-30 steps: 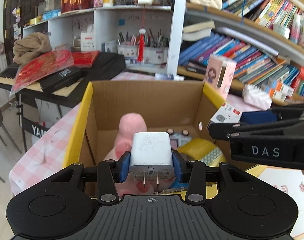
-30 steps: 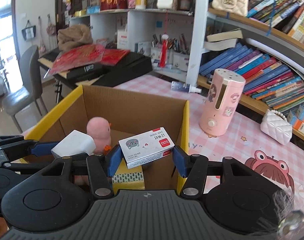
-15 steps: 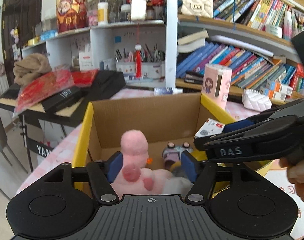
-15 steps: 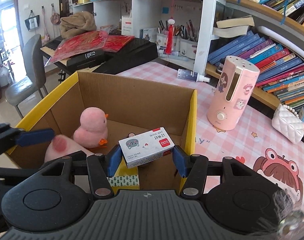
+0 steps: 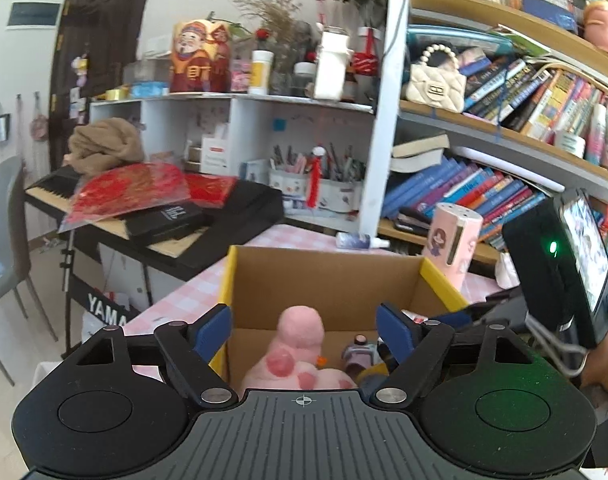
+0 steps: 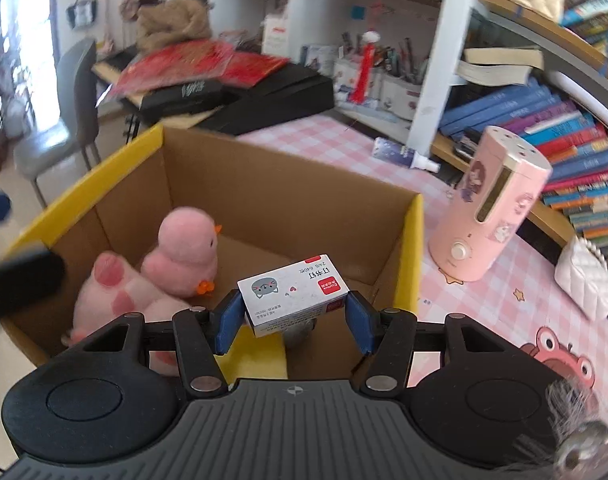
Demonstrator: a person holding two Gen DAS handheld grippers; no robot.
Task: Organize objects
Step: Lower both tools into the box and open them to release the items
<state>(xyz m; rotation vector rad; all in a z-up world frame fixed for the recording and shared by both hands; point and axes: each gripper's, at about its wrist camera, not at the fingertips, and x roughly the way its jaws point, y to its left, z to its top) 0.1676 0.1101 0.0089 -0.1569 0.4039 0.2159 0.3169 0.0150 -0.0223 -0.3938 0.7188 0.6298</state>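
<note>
Now the right claw [image 6: 294,316] is clamped on the staple box [image 6: 294,292], tilted above the cardboard box [image 6: 264,184]. Released here, it might bounce off the pink duck [image 6: 188,252]. Its jaws having just opened, the left claw [image 5: 304,330] hangs empty.

Pink checked table [image 6: 335,140] bears cardboard box [image 6: 264,184], pink humidifier [image 6: 491,216], white purse [image 6: 583,280], spray bottle [image 6: 403,154]
</note>
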